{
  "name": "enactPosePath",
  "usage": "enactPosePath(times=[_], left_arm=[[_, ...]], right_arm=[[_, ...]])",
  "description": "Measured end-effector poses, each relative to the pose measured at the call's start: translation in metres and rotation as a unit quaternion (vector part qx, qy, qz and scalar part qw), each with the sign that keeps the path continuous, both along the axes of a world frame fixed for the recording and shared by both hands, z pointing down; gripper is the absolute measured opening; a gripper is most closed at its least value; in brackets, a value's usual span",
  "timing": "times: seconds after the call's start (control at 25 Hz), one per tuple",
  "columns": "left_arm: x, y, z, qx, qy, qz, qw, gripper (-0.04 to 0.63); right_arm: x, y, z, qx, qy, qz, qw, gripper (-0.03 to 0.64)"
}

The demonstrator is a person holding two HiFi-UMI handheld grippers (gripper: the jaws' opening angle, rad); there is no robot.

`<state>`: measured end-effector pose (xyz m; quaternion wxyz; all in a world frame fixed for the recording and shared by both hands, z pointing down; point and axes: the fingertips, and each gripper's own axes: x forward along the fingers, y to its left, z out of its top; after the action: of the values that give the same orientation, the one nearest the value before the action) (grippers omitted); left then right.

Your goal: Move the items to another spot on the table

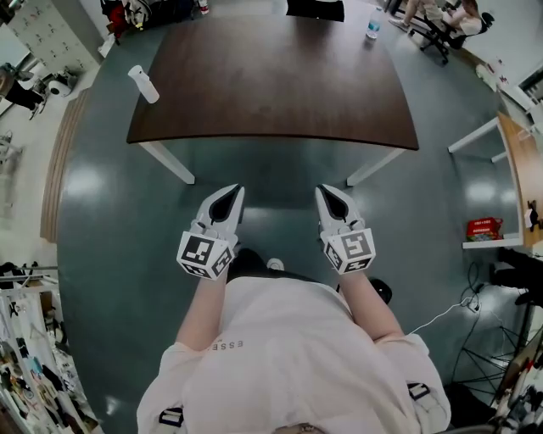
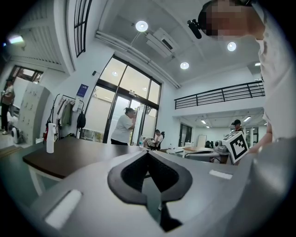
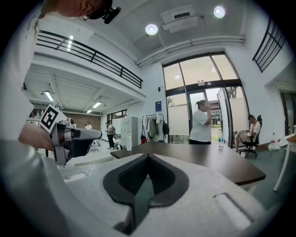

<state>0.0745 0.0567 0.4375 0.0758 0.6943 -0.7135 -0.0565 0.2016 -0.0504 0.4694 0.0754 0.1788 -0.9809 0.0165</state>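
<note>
The left tool point(image 1: 232, 193) and right tool point(image 1: 326, 192) are held side by side before the person point(image 1: 288, 356), pointing at the surface point(image 1: 271, 93). Both have jaws pressed together, with nothing between. A spray bottle point(image 1: 142, 84) stands on its far left corner, and a water bottle point(image 1: 373, 24) at the far right.

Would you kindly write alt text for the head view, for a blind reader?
A person holds the left gripper and right gripper, both shut and empty, short of a dark table bearing a white spray bottle and a water bottle.
</note>
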Motion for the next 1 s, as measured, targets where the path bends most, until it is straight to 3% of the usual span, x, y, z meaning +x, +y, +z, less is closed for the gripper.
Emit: enactPosePath(times=[0.2, 0.44, 0.76, 1.0], left_arm=[[-0.034, 0.010, -0.001, -0.006, -0.003, -0.043, 0.9991, 0.014], [-0.103, 0.027, 0.002, -0.006, -0.005, -0.088, 0.9961, 0.014], [-0.235, 0.042, -0.001, 0.001, -0.001, -0.131, 0.9914, 0.014], [-0.348, 0.039, 0.002, -0.007, 0.008, -0.123, 0.9923, 0.014]], right_arm=[[-0.031, -0.005, 0.000, -0.003, 0.000, -0.028, 1.000, -0.011], [-0.098, -0.006, 0.001, -0.001, 0.003, -0.059, 0.998, -0.011], [-0.228, -0.005, 0.000, 0.002, 0.015, -0.090, 0.996, -0.011], [-0.346, -0.002, 0.000, 0.005, 0.021, -0.097, 0.995, -0.011]])
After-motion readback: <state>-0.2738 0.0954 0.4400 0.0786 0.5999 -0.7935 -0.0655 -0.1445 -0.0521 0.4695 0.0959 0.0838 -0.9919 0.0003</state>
